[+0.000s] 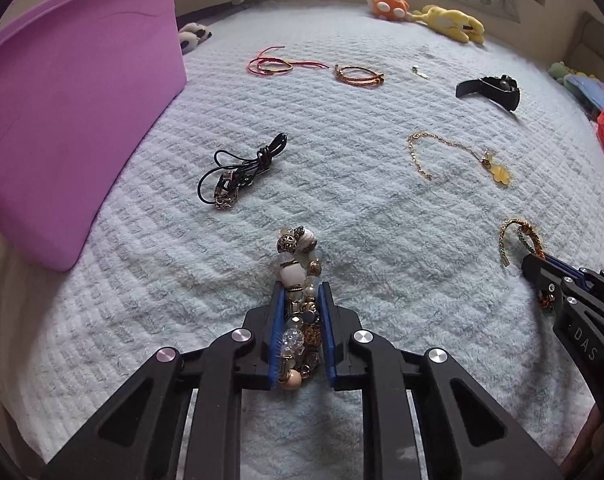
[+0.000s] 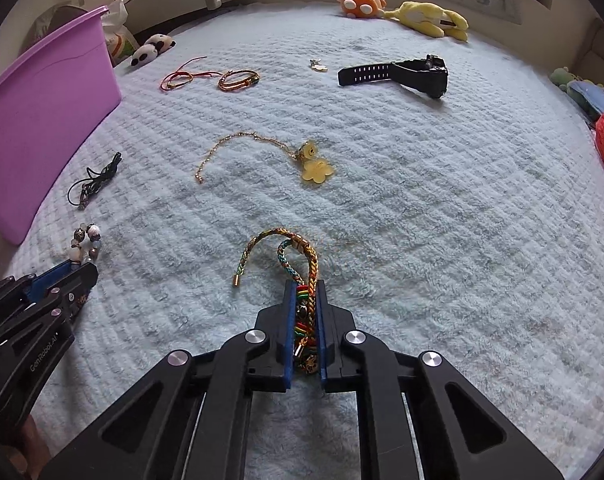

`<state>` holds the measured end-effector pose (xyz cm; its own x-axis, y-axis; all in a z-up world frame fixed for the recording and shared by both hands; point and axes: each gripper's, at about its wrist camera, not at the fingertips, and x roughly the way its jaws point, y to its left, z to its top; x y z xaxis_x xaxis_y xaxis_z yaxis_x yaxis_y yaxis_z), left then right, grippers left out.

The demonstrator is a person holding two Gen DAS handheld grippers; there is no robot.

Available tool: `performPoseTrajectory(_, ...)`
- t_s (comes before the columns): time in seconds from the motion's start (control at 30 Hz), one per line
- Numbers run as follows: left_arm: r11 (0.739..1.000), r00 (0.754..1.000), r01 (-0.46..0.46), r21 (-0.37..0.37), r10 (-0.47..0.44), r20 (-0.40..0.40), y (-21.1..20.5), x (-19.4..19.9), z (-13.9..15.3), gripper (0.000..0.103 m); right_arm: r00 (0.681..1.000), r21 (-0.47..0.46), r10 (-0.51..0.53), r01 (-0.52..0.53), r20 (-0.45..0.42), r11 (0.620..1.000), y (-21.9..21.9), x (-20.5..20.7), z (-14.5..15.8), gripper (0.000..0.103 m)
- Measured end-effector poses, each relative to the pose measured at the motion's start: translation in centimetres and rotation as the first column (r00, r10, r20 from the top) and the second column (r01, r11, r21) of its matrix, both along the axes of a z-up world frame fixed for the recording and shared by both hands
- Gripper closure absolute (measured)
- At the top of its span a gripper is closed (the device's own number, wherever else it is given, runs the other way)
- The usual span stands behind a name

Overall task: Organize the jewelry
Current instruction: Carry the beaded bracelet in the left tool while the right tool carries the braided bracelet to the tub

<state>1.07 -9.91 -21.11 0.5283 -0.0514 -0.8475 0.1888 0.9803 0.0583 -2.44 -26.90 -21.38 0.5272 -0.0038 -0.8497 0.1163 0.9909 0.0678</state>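
We are holding both black, blue-padded two-finger grippers low and pointing toward the far side. Our left gripper is sitting at the near left, its jaws squeezing in on a chunky beaded bracelet. Our right gripper is sitting at the near right, its jaws pinching a multicoloured braided cord bracelet.

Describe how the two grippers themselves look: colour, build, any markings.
Both the left gripper and right gripper are matte black plastic linkages with triangular cutouts and round silver pivot pins. Each finger carries a flat blue pad. White lettering marks the bodies: "GenRobot.AI" on the left, "DAS" visible on the right. No cables or sleeves show.
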Motion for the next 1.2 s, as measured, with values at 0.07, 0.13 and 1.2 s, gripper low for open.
performPoseTrajectory(0.07, 1.000, 1.000, -0.008, -0.012, 0.008, -0.007, 0.3, 0.1, 0.2, 0.087, 1.000, 0.005, 0.000, 0.000, 0.000, 1.000, 0.0, -0.2, 0.3, 0.094)
performPoseTrajectory(0.13, 1.000, 1.000, -0.010, -0.019, 0.010, -0.011, 0.5, 0.0, 0.4, 0.087, 1.000, 0.012, -0.001, 0.001, -0.003, 1.000, 0.0, -0.5, 0.5, 0.094)
performPoseTrajectory(1.2, 0.993, 0.996, -0.080, -0.086, 0.077, -0.035, 2.8, -1.8, 10.3, 0.089, 0.994, 0.086, 0.112, -0.110, -0.010, 0.990, 2.1, -3.0, 10.0, 0.095)
